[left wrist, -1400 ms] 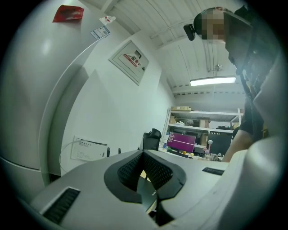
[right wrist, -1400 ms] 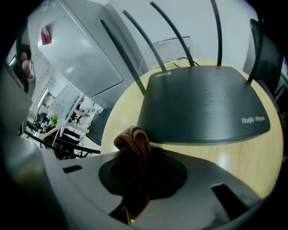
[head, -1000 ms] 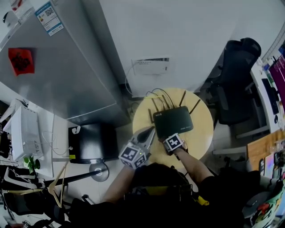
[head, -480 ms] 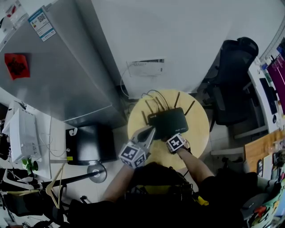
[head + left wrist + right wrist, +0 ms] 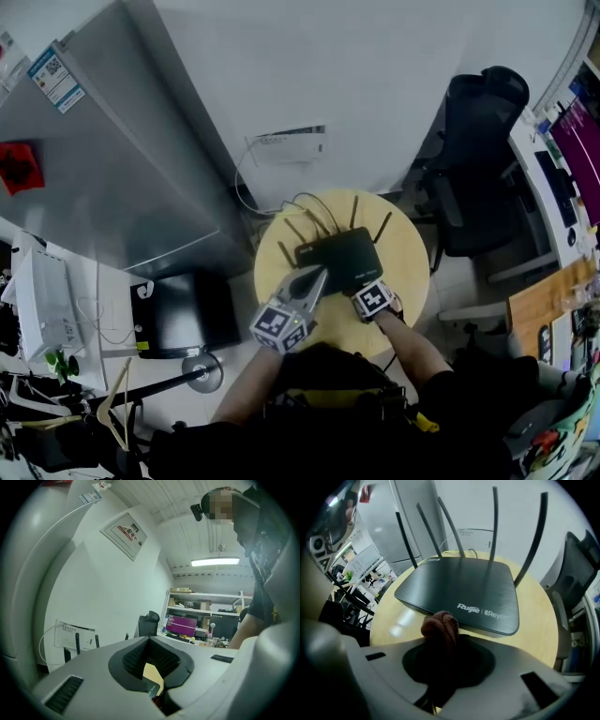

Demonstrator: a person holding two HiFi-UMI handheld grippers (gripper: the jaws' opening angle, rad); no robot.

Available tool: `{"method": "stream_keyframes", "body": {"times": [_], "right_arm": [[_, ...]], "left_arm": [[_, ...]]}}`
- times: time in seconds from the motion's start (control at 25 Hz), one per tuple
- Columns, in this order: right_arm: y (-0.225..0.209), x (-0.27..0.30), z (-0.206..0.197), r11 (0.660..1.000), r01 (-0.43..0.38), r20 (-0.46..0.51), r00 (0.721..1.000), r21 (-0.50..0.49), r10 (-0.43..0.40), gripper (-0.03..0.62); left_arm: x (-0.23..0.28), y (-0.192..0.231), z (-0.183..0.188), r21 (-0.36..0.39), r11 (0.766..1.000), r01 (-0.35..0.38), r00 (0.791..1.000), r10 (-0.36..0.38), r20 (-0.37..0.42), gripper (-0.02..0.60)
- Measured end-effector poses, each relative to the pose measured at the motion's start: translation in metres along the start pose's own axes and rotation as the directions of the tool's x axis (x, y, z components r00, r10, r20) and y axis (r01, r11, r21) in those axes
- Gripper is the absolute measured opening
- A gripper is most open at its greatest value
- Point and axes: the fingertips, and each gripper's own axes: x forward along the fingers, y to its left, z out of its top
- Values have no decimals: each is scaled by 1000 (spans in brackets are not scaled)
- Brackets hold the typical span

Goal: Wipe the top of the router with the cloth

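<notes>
A black router [image 5: 339,260] with several upright antennas lies on a round wooden table [image 5: 405,281]. In the right gripper view the router [image 5: 464,590] fills the middle, its near edge just beyond the jaws. My right gripper [image 5: 440,637] is shut on a bunched brown cloth [image 5: 439,623], which sticks up in front of the router's front edge. In the head view this right gripper [image 5: 364,287] sits at the router's near right side. My left gripper [image 5: 317,277] is shut with nothing in it, its tip at the router's near left edge. The left gripper [image 5: 150,641] points out over the room.
Cables [image 5: 309,202] run off the table behind the router toward a wall notice [image 5: 286,145]. A black office chair [image 5: 478,159] stands to the right, a grey fridge [image 5: 112,178] to the left, and a black box [image 5: 183,314] on the floor beside the table.
The head view has shifted, so table and router sit further left in the picture. Relative to the router, both grippers are now further right along its near edge.
</notes>
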Motion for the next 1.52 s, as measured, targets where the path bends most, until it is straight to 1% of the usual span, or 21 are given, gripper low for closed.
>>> {"method": "stream_keyframes", "body": {"times": [0.04, 0.12, 0.2, 0.32, 0.48, 0.52, 0.68, 0.84, 0.96, 1.12, 1.28, 1.4, 1.52], "right_arm": [[-2, -1, -4, 1000, -6, -12, 1000, 14, 6, 60], [-12, -3, 5, 1000, 21, 31, 999, -6, -20, 60], [-21, -5, 6, 999, 43, 48, 998, -13, -43, 60], [-31, -8, -1, 998, 67, 45, 997, -4, -67, 60], [-39, -10, -5, 998, 70, 45, 997, 8, -70, 60], [-42, -10, -7, 997, 74, 45, 996, 8, -74, 60], [-55, -14, -12, 993, 113, 31, 993, -21, -113, 60], [-71, -18, -19, 991, 133, 19, 991, -7, -133, 60], [-79, -20, -22, 991, 135, 27, 991, -1, -134, 60], [-91, -23, -24, 989, 145, 29, 989, 7, -145, 60], [-98, -22, -32, 992, 125, 1, 992, 32, -125, 60], [-102, -23, -30, 990, 138, 8, 990, -3, -138, 60], [-105, -22, -32, 990, 140, -10, 990, -25, -140, 60]], "left_arm": [[3, 0, 0, 1, 1000, 4, 1000, -4, -1, 1], [8, 0, 0, 2, 1000, 13, 1000, -13, 0, 0], [13, 0, 0, 0, 1000, 27, 1000, -27, -3, 0], [19, -6, 0, 5, 998, 59, 998, -59, -13, 0], [30, -17, 0, 77, 991, 105, 994, -102, -45, 0], [32, -20, -1, 84, 989, 118, 992, -114, -52, 0], [40, -28, -2, 90, 985, 148, 987, -141, -75, 0], [46, -36, -3, 84, 982, 168, 984, -162, -77, 1], [50, -36, -5, 71, 984, 164, 985, -159, -68, 0], [52, -32, -6, 52, 989, 141, 989, -138, -61, 1], [54, -32, -9, 46, 992, 118, 992, -115, -53, 2], [51, -33, -10, 51, 994, 98, 994, -95, -51, 1], [47, -32, -11, 48, 996, 75, 997, -73, -37, 2]]}}
